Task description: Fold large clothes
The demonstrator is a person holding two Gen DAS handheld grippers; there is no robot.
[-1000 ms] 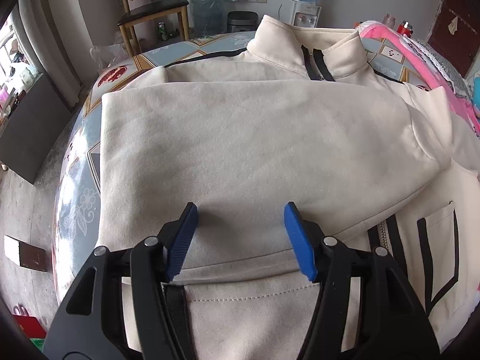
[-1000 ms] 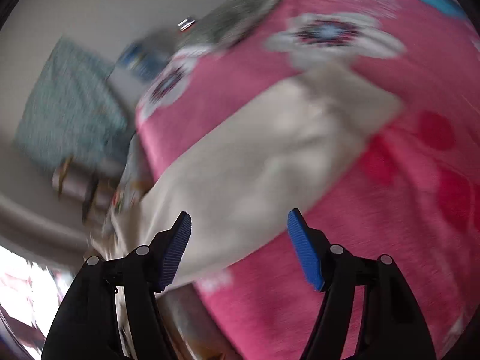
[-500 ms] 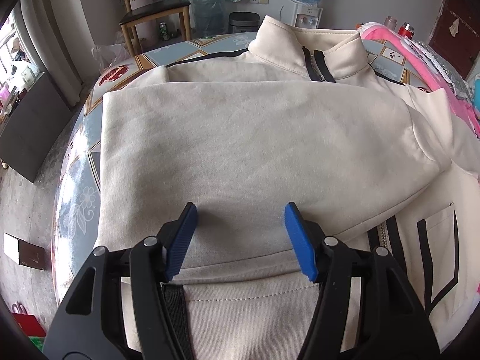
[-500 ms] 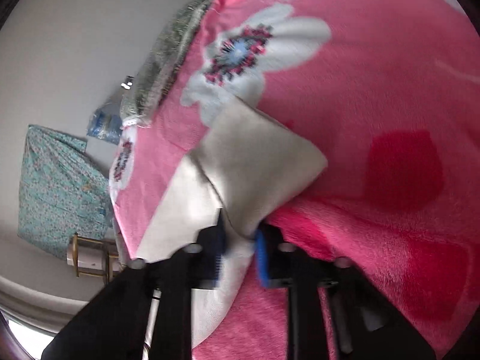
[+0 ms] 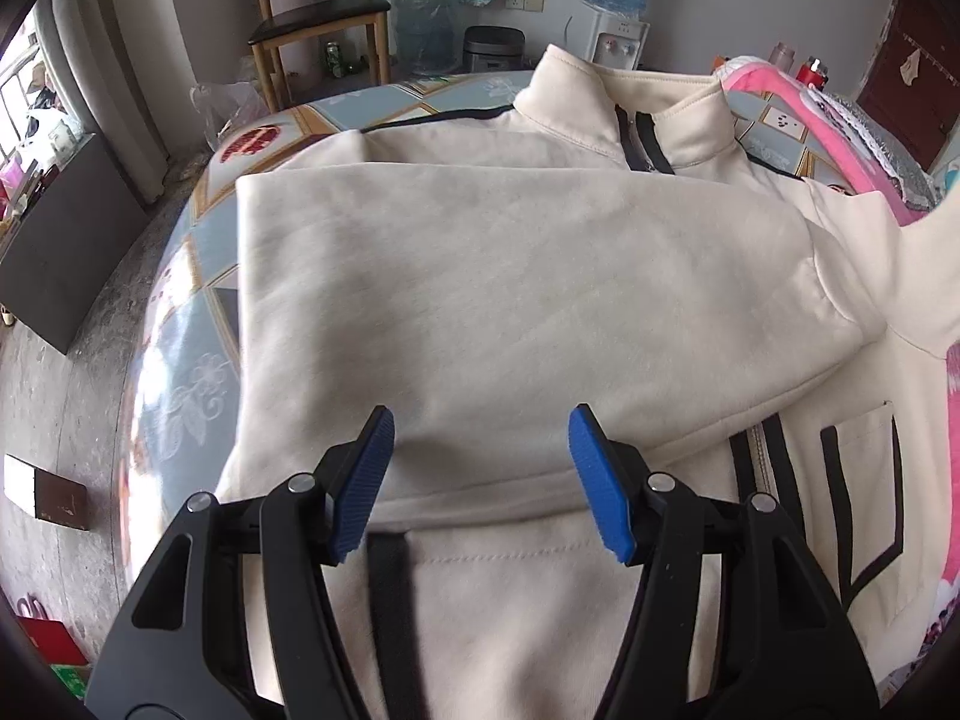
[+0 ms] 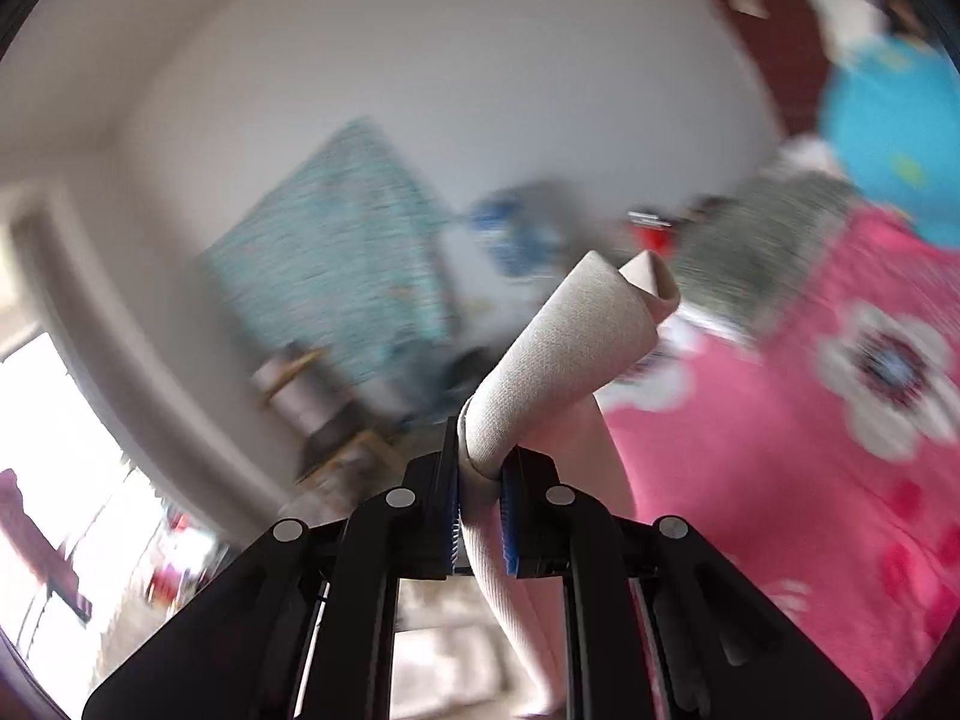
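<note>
Gripping the cream sleeve [image 6: 570, 354], right tongs [image 6: 480, 504] overlook pink blanket [image 6: 780, 480].

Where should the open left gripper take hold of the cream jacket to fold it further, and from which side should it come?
Probably the bottom hem of the cream jacket, just ahead of the open left gripper. Come from the near side, low and flat: the edge lies across the gap between its fingers, so they can close over it. The right gripper already holds the sleeve cuff.

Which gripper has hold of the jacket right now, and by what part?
The right gripper is shut on the cream jacket's sleeve, pinching it just below the cuff end. The left gripper is open above the jacket, holding nothing.
</note>
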